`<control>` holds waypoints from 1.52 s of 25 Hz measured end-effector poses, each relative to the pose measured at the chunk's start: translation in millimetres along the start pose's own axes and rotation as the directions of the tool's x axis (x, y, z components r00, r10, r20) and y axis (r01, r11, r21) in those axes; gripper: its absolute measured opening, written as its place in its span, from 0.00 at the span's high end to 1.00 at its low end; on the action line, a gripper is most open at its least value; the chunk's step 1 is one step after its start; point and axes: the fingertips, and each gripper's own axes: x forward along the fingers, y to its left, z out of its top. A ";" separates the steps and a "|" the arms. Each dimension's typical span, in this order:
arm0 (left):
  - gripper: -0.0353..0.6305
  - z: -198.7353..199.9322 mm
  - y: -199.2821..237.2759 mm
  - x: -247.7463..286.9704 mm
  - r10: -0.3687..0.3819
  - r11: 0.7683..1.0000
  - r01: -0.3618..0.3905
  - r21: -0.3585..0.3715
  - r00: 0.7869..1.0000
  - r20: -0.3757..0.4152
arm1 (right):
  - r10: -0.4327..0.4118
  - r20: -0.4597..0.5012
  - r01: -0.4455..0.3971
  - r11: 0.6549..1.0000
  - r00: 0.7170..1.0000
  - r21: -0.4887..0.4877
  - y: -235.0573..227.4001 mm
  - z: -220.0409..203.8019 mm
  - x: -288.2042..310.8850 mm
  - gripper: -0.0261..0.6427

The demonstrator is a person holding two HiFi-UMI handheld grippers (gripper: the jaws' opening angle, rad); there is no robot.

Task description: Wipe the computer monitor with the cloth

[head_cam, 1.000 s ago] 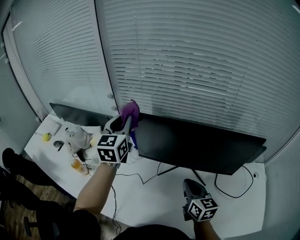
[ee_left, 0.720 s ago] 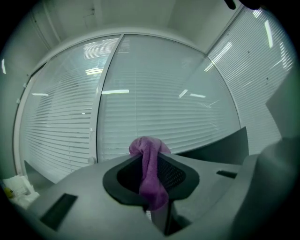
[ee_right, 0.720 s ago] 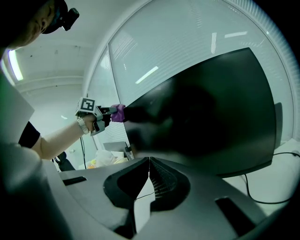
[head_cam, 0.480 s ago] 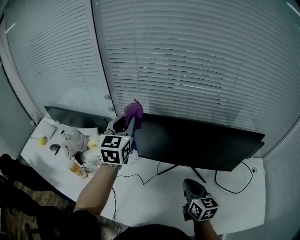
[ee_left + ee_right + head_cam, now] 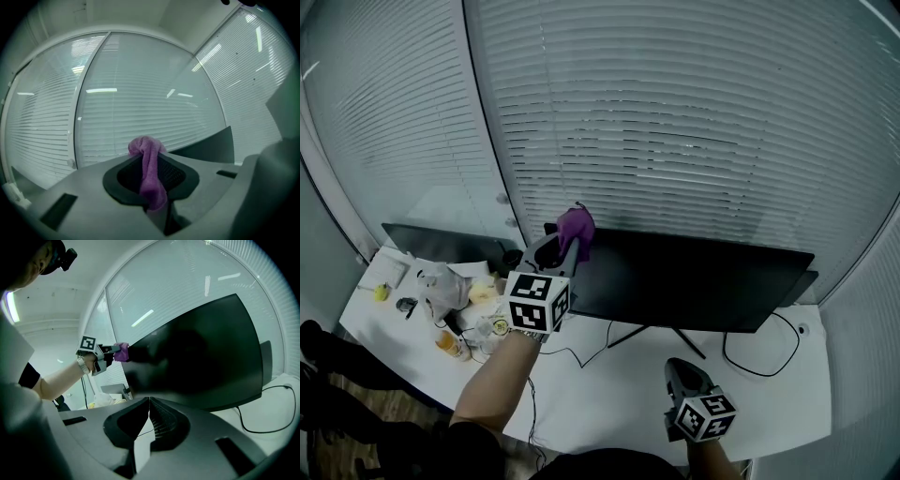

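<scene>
A wide black monitor (image 5: 694, 281) stands on the white desk (image 5: 609, 389), its dark screen (image 5: 201, 362) large in the right gripper view. My left gripper (image 5: 570, 242) is raised at the monitor's upper left corner, shut on a purple cloth (image 5: 576, 226) that bunches up out of the jaws (image 5: 149, 176). The right gripper view shows that cloth (image 5: 122, 352) touching the screen's left edge. My right gripper (image 5: 682, 373) is low near the desk's front edge, jaws closed together with nothing between them (image 5: 149, 416).
A second dark monitor (image 5: 441, 244) stands at the left. Crumpled white bags (image 5: 441, 281), a yellow item (image 5: 381, 292) and an orange cup (image 5: 450, 342) crowd the desk's left end. Black cables (image 5: 759, 361) loop behind the monitor stand (image 5: 652, 336). Window blinds (image 5: 675, 112) fill the background.
My left gripper with the purple cloth has risen and shifted slightly right along the monitor's top left corner. The right gripper has stayed where it was.
</scene>
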 end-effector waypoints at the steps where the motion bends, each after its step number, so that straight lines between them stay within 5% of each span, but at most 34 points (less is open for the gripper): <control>1: 0.83 0.0 -6.0 2.3 -0.009 1.000 0.009 0.001 1.000 0.000 | -0.002 0.001 0.002 1.000 1.000 0.002 -1.5 -0.9 -1.5 0.92; 38: 0.83 32.8 -261.3 78.8 -0.287 0.958 0.287 0.011 0.958 0.015 | -0.194 0.039 0.187 0.974 0.980 0.128 -125.0 -16.0 -143.3 0.92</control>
